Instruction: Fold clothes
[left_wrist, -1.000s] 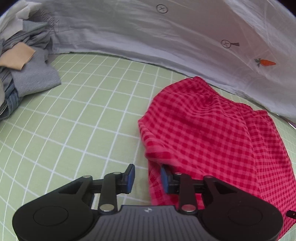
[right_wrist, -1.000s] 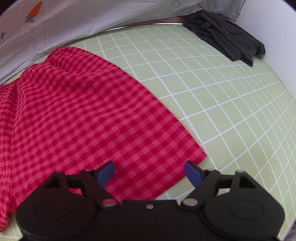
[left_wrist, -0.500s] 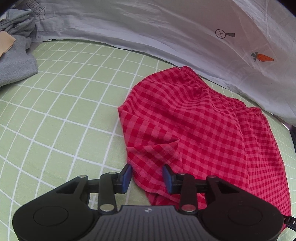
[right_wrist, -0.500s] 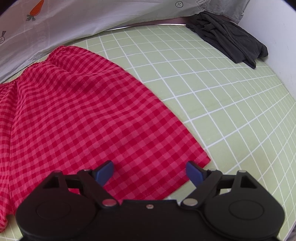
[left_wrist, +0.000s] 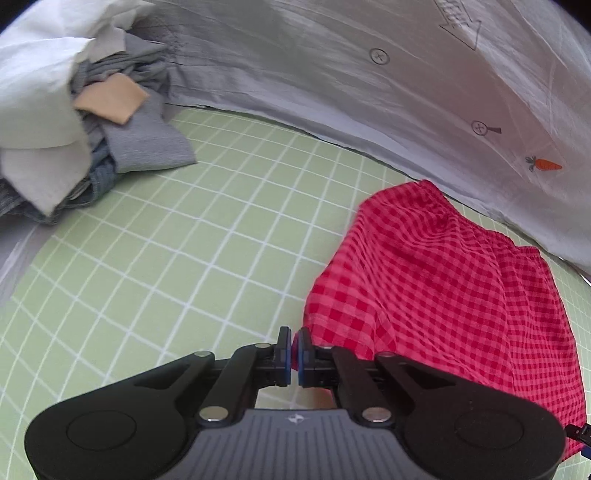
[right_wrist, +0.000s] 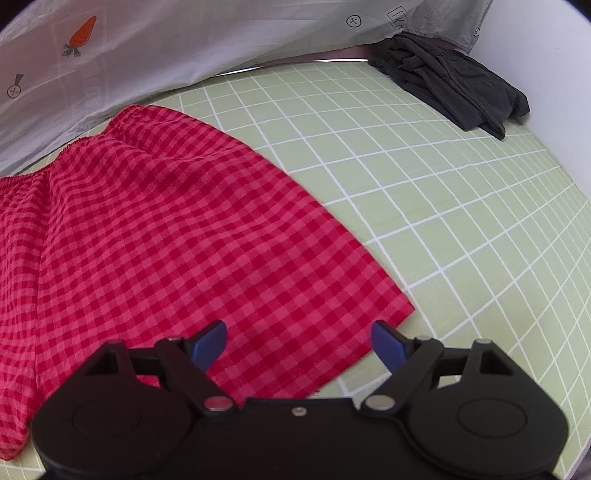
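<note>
No legible text is found. Only printed signs are seen on the white sheet (left_wrist: 369, 92): circled crosses (left_wrist: 379, 56), a carrot (right_wrist: 82, 34).

Occlusions and cut-offs, both wrist views

I cannot see the red checked shorts (left_wrist: 443, 295) hem behind the left gripper (left_wrist: 294, 349); the clothes pile (left_wrist: 74, 129) at ten o'clock and the shorts' nine o'clock side, right view, run off frame.

Green grid-lined mat (left_wrist: 155, 258) is covering the surface; pale sheet (left_wrist: 332, 74) with carrot print (right_wrist: 82, 34) is hanging along its far edge, white wall (right_wrist: 546, 66) standing at right edge.
</note>
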